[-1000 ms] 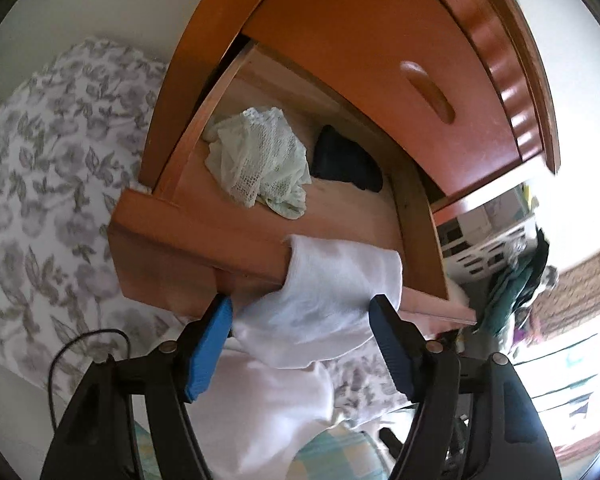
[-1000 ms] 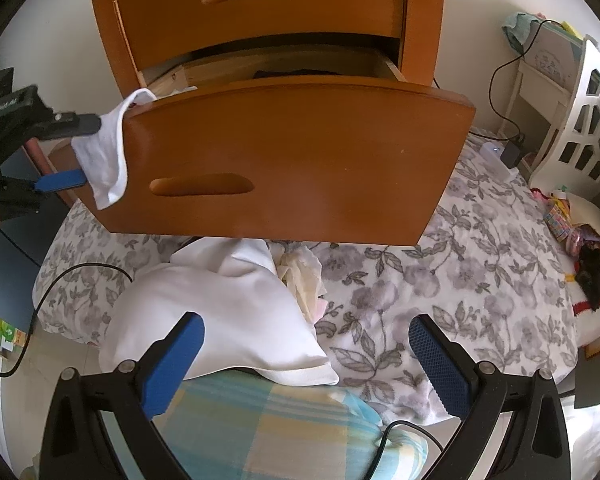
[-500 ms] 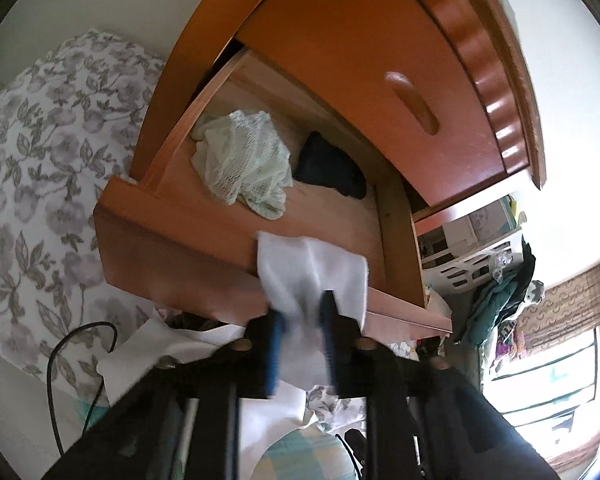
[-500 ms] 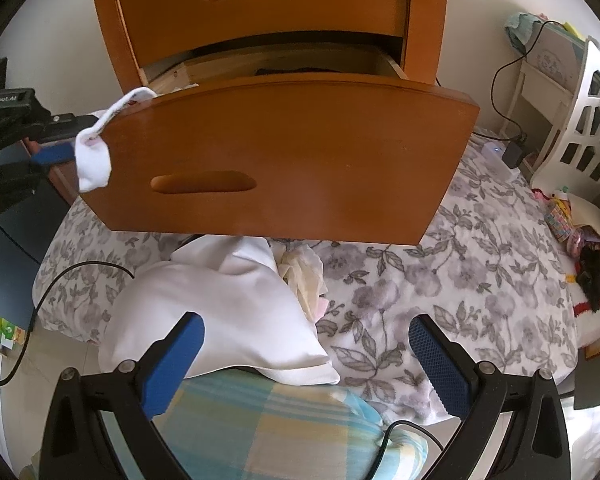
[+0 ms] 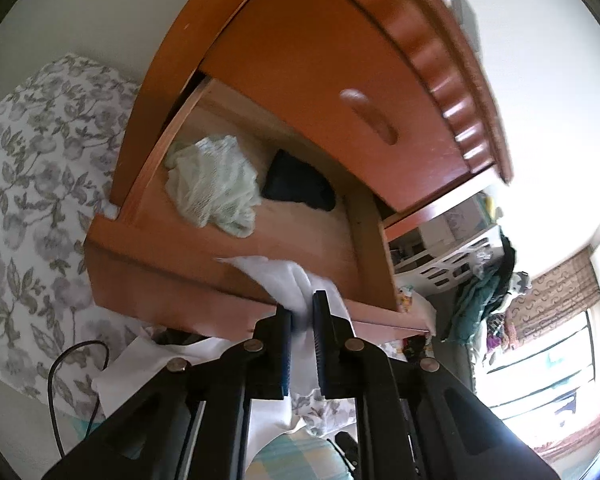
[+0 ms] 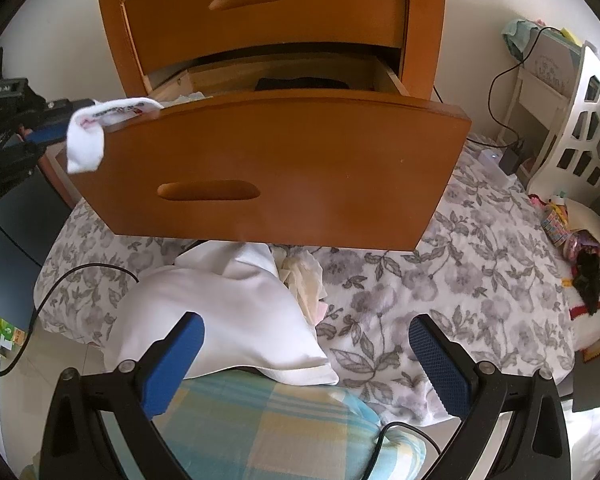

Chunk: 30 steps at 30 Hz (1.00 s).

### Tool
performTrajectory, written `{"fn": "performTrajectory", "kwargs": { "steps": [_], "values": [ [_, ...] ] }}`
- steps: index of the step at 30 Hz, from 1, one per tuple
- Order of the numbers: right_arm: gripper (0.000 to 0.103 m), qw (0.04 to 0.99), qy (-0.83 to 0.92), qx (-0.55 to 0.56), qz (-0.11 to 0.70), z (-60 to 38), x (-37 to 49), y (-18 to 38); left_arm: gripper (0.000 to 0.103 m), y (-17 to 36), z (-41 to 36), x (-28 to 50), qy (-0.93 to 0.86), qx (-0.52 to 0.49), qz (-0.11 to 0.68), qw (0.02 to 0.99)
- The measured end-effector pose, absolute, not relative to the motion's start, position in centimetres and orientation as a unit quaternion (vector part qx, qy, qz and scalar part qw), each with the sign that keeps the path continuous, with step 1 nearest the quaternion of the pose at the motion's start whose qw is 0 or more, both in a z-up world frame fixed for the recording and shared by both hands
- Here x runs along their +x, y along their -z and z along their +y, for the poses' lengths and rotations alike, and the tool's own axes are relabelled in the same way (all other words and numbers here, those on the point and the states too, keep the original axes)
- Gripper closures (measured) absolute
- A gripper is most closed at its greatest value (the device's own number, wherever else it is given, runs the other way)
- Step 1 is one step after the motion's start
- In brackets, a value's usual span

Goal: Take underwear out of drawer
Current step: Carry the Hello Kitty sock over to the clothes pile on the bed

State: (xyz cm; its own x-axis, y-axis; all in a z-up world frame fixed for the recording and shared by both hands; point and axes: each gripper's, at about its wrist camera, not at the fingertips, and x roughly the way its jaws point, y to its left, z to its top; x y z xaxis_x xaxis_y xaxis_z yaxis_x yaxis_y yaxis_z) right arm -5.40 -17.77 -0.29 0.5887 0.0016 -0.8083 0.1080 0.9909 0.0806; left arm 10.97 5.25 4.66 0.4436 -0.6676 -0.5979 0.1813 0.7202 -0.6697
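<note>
My left gripper (image 5: 302, 310) is shut on white underwear (image 5: 288, 276) that drapes over the front edge of the open wooden drawer (image 5: 228, 276). Inside the drawer lie a pale green lacy garment (image 5: 212, 184) and a dark garment (image 5: 300, 188). In the right wrist view the same white underwear (image 6: 96, 132) hangs at the drawer's (image 6: 280, 168) left corner, with the left gripper (image 6: 40, 132) beside it. My right gripper (image 6: 306, 360) stands open low over the bed, holding nothing.
A white pillow (image 6: 224, 316) and a crumpled cream cloth (image 6: 304, 280) lie on the floral bedspread (image 6: 460, 272) under the drawer. A checked blue-yellow cloth (image 6: 272, 428) is nearest. A black cable (image 6: 60, 280) runs left. A white rack (image 6: 580, 120) stands right.
My left gripper has shut on the white underwear and drawn it up and back off the drawer front, so less of it hangs down. The right gripper has hardly moved.
</note>
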Motion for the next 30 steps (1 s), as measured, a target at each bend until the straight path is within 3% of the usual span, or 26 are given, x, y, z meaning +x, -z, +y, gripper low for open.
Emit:
{"fn": "performTrajectory", "kwargs": {
  "steps": [18, 25, 30],
  "values": [
    [0.000, 0.897, 0.030, 0.061, 0.438, -17.5, -6.1, -1.0, 0.093, -21.2, 6.4, 2.8, 0.384, -0.202, 0.225, 0.873],
    [0.000, 0.898, 0.029, 0.062, 0.435, -17.4, -6.3, -1.2, 0.093, -23.6, 6.7, 0.5, 0.396, -0.174, 0.187, 0.882],
    [0.000, 0.898, 0.029, 0.064, 0.435, -17.5, -6.4, -1.1, 0.093, -21.9, 5.8, 0.8, 0.388, -0.156, 0.216, 0.882]
  ]
}}
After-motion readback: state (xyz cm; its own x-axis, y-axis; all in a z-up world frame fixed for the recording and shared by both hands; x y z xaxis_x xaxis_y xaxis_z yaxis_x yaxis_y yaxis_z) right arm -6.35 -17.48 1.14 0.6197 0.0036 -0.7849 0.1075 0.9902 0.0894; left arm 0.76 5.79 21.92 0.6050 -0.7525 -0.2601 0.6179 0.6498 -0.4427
